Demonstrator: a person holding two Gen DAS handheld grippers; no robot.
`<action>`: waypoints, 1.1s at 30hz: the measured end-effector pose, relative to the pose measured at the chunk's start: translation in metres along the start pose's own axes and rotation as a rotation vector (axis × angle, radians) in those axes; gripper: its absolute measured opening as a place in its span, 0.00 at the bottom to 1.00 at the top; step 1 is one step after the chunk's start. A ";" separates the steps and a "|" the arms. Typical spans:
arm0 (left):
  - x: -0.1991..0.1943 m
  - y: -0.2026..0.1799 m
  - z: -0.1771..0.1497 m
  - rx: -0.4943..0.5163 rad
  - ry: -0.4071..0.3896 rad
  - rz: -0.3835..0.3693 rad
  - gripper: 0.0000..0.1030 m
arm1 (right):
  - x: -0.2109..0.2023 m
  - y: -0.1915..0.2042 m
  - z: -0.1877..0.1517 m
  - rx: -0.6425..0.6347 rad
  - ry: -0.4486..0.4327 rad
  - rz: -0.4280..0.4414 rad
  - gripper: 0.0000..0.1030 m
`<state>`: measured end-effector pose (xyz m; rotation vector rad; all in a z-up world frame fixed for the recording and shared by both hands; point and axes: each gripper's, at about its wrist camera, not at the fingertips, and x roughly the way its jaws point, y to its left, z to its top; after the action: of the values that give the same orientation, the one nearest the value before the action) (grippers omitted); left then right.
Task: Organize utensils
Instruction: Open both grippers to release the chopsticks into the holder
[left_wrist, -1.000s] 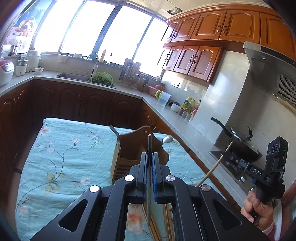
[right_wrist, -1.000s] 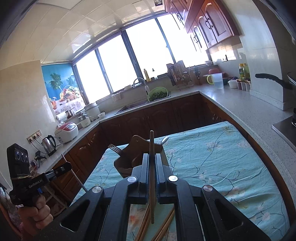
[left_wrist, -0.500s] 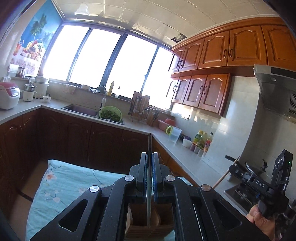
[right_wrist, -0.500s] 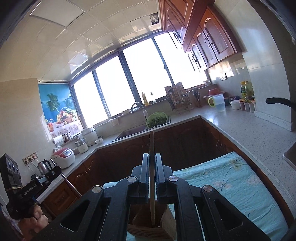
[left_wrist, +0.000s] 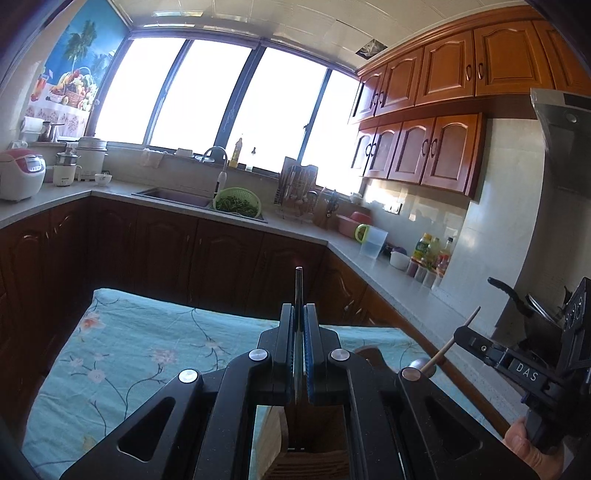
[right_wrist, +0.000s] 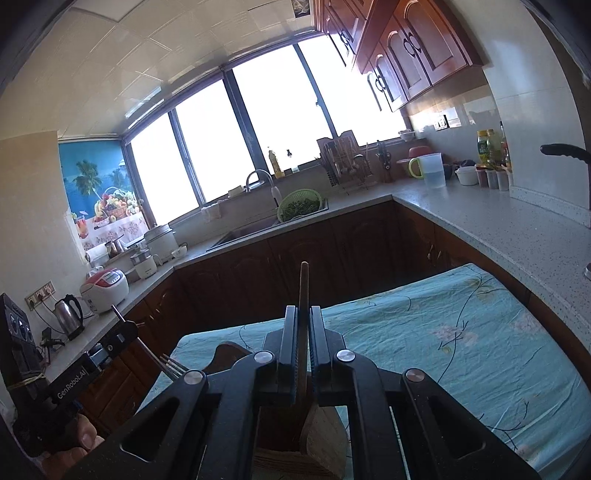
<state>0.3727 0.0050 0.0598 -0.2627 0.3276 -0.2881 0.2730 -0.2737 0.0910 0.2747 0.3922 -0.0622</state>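
My left gripper (left_wrist: 299, 314) is shut on a thin metal utensil (left_wrist: 298, 286) held upright and seen edge-on. Its lower end hangs over the wooden utensil holder (left_wrist: 310, 439), which sits on the floral tablecloth (left_wrist: 129, 350). My right gripper (right_wrist: 303, 314) is shut on a wooden chopstick (right_wrist: 304, 284), also upright above the holder (right_wrist: 325, 428). A spoon head (left_wrist: 419, 363) and fork tines (right_wrist: 173, 365) stick up from the holder. Each view shows the other gripper (left_wrist: 476, 338) (right_wrist: 118, 336) close beside the holder.
Dark wood cabinets and a stone counter wrap around the table's far and right sides. On the counter stand a green colander (left_wrist: 236, 201), a dish rack (left_wrist: 299, 188), a jug (left_wrist: 373, 242) and bottles. A black pan (left_wrist: 532, 306) sits on the stove at right.
Both grippers moved forward with their utensils. The holder, ahead of the fingers a second ago, now lies beneath them. The loose chopsticks on the cloth have left view.
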 end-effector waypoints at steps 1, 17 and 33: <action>0.002 0.000 -0.004 0.000 0.008 0.003 0.02 | 0.002 -0.001 -0.003 0.001 0.010 -0.001 0.05; 0.007 0.010 0.007 -0.007 0.034 0.012 0.03 | 0.007 -0.009 -0.003 0.026 0.040 0.001 0.10; -0.072 0.027 -0.012 -0.091 -0.019 0.023 0.73 | -0.076 -0.019 -0.003 0.095 -0.082 0.076 0.88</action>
<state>0.3098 0.0504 0.0609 -0.3507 0.3251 -0.2483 0.1998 -0.2905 0.1126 0.3790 0.2979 -0.0171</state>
